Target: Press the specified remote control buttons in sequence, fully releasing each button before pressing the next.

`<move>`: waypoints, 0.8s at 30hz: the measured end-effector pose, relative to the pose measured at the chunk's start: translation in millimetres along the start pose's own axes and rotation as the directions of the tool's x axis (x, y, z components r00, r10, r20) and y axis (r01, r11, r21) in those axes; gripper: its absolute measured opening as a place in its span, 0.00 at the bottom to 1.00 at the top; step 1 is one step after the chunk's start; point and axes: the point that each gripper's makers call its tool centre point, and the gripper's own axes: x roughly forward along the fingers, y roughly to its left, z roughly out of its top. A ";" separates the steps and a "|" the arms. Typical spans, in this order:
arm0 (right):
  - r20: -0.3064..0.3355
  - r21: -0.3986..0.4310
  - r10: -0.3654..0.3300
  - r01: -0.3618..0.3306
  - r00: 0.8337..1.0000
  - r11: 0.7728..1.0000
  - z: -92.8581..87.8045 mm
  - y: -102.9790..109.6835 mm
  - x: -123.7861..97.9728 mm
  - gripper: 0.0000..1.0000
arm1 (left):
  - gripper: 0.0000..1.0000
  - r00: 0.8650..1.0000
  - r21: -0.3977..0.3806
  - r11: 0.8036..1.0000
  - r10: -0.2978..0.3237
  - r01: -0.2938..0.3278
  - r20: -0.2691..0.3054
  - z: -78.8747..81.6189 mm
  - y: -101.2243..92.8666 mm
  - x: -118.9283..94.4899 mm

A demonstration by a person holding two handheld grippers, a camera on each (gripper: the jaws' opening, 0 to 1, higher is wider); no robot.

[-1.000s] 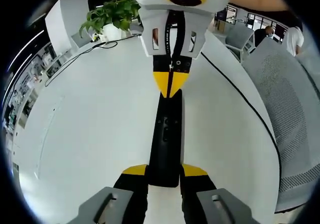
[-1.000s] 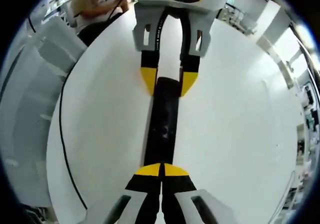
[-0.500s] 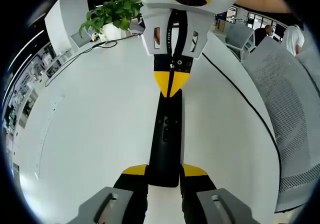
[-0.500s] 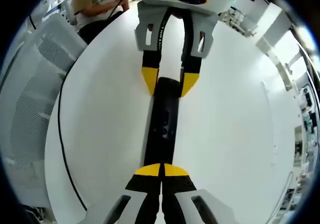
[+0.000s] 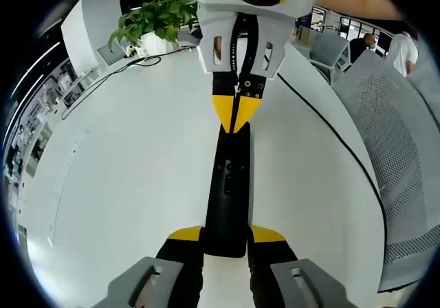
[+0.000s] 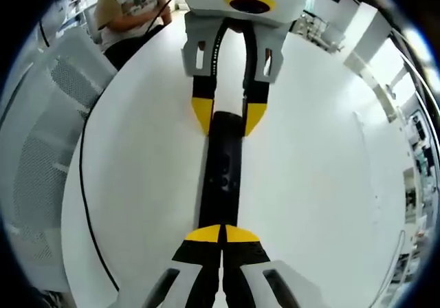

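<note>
White table, potted plant, black cable, grey mesh chair, bright office beyond

Each gripper, left gripper and right gripper, has yellow-tipped black jaws on grey slotted mounts beneath a white housing.

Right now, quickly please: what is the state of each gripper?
Left gripper: closed on one end of the black remote control.
Right gripper: closed, fingers together, tips at the remote's other end, holding nothing.

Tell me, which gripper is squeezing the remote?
The left gripper: its jaws sit either side of the remote. The right gripper has its tips shut together, touching the other end.
</note>
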 end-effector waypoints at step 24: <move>0.047 -0.035 -0.060 0.062 0.997 0.997 22.8 -10.1 -34.6 0.00 | 0.24 1.000 0.008 1.000 0.003 -0.003 -0.013 2.3 1.0 0.9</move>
